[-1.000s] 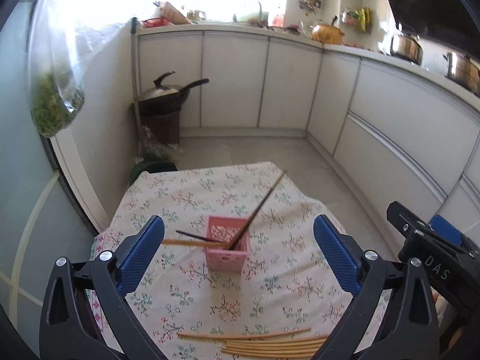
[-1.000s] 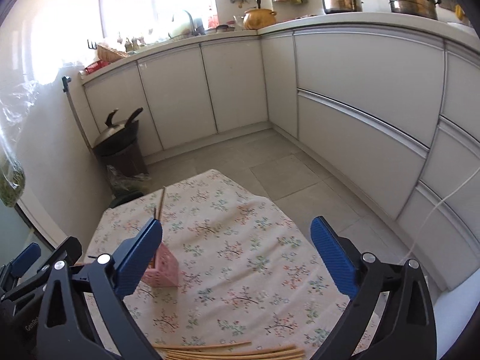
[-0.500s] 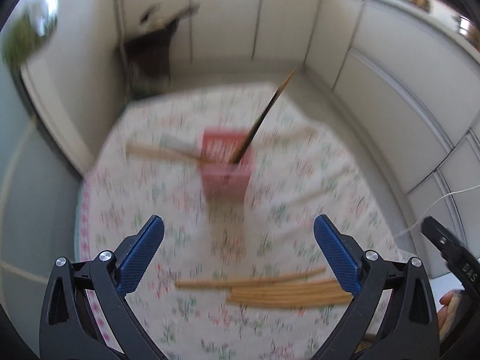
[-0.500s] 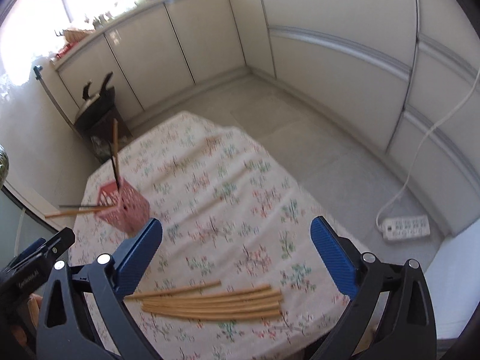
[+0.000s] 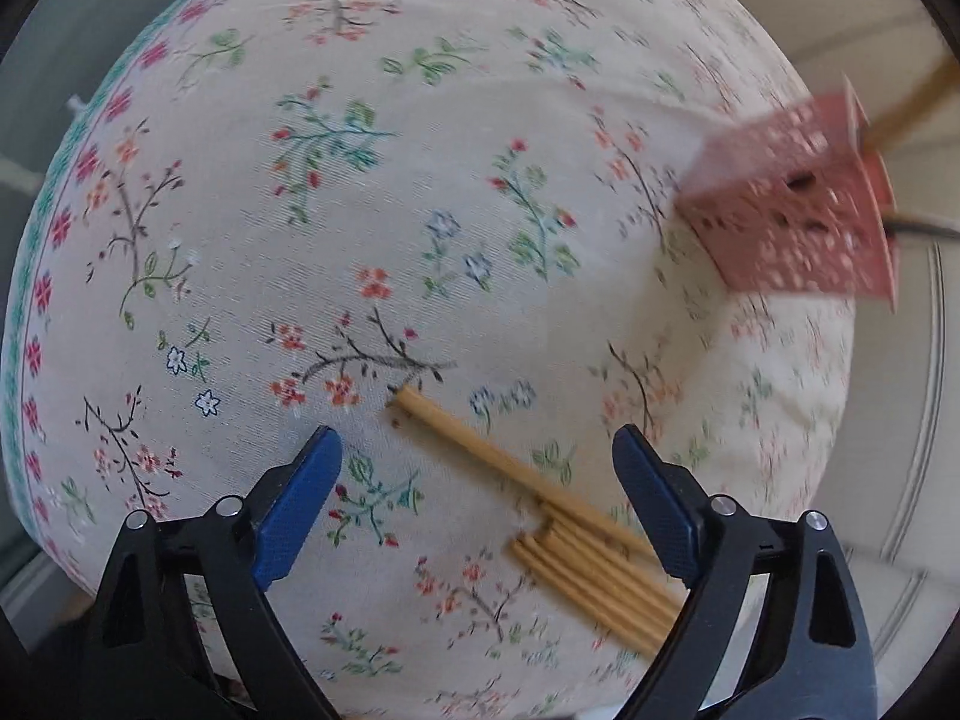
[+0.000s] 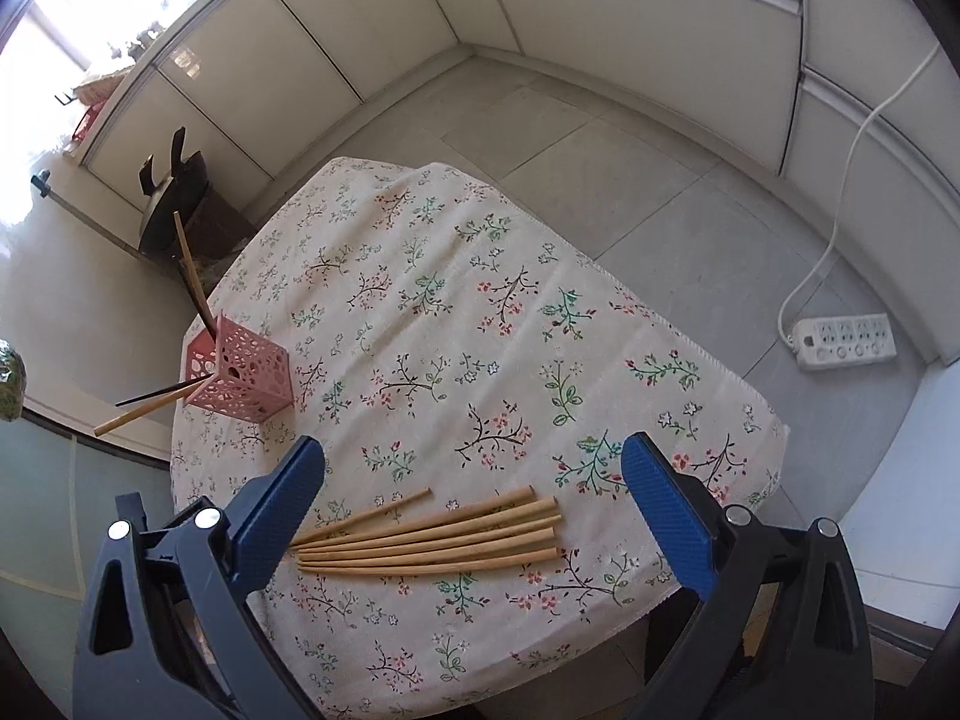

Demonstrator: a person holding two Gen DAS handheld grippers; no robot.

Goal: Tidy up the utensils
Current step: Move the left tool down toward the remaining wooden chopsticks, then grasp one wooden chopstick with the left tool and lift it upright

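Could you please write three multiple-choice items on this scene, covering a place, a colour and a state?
1. Where do the loose chopsticks lie?
A. In the holder
B. On the tablecloth near the grippers
C. On the floor

2. What colour is the holder?
A. Pink
B. Green
C. Black

3. How is the left gripper?
A. Shut on a chopstick
B. Open, pads touching nothing
C. Shut on the holder

Answers: 1 B, they lie flat on the floral tablecloth at its near edge; 2 A, its perforated walls are pink; 3 B, its jaws, just closing slightly, stand wide over the chopsticks.
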